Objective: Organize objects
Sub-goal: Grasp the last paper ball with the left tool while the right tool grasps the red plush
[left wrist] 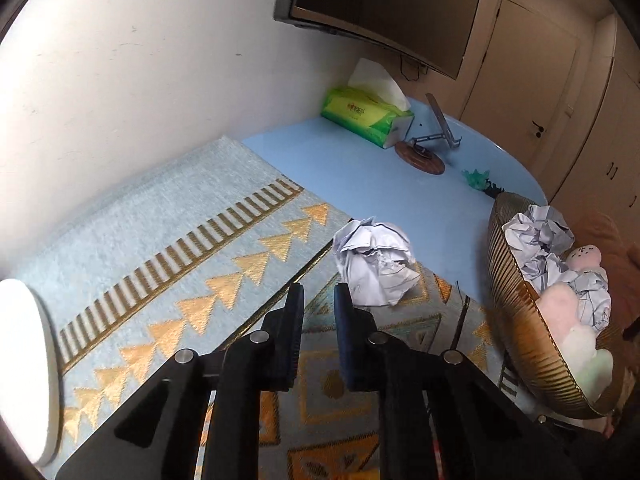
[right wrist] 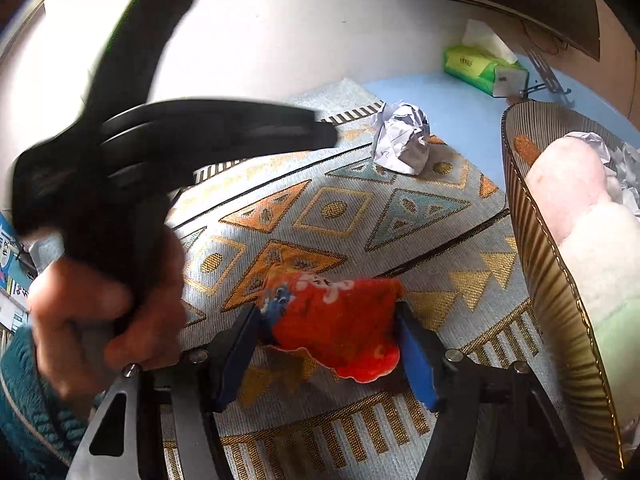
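Through my left wrist camera, my left gripper (left wrist: 318,300) hung with its jaws drawn together on nothing, just short of one loose crumpled paper ball (left wrist: 374,262) lying where the patterned mat (left wrist: 168,240) met the blue table (left wrist: 360,168). I judged that ball feather-light, soft and springy, likely to skid away if nudged, so the place to pinch was across its fat middle. To the right sat one ribbed gold basket (left wrist: 520,320), already holding several paper wads, at least three though I could not count them surely, plus one pastel plush toy (left wrist: 572,320). One green tissue pack (left wrist: 366,116) stood far back by the wall. Over to my right wrist camera: my right gripper (right wrist: 328,328) had its blue pads (right wrist: 416,360) either side of one red snack packet (right wrist: 336,320) on the mat, touching its edges, clamped lightly on it as far as I could see. Thin, crinkly, slippery film, I reckoned, best held by its edges as here. My left hand (right wrist: 100,304) blurred past, and the same single paper ball (right wrist: 402,138) lay beyond, the basket (right wrist: 560,300) close on the right.
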A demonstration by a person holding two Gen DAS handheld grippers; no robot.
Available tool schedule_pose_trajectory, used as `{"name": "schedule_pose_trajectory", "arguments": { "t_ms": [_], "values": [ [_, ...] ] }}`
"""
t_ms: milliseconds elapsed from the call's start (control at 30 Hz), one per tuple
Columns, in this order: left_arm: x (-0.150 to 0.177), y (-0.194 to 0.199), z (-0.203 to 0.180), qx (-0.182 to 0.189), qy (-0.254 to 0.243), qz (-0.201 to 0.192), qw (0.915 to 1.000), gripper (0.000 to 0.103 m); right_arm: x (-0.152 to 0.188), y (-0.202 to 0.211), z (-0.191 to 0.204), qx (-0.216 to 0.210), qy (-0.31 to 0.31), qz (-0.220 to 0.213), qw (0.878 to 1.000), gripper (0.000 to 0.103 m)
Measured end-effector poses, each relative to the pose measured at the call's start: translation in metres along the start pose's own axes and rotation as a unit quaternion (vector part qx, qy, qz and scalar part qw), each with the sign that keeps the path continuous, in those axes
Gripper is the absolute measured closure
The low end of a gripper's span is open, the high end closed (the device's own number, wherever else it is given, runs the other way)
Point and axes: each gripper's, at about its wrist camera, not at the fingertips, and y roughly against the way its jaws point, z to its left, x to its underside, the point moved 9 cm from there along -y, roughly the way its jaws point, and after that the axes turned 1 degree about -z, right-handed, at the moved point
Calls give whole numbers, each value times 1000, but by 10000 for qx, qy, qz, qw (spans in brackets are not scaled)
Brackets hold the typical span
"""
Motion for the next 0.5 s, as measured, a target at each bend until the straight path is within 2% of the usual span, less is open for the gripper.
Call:
{"name": "schedule_pose_trajectory", "arguments": {
  "t_ms": [167, 333, 367, 400, 433, 500],
  "values": [
    [11, 34, 11, -155, 271, -167, 9994, 91, 3, 6, -7, -27, -31, -49, 10000, 42],
    [13, 36, 13, -178, 321, 39, 9993, 89, 4, 7, -9, -116, -164, -29, 9998, 42],
    [13, 34, 13, -209, 310, 51, 9993, 87, 5, 7, -8, -110, -161, -32, 9998, 42],
    [13, 32, 14, -282, 286, 50, 9992, 79, 5, 7, -8, -103, -152, -33, 9998, 41],
    [13, 28, 14, -379, 234, 61, 9990, 75, 5, 7, -8, -103, -148, -33, 9998, 41],
    [13, 15, 13, -467, 55, 196, 9987, 75, 6, 7, -7, -116, -156, -31, 9998, 41]
  ]
}}
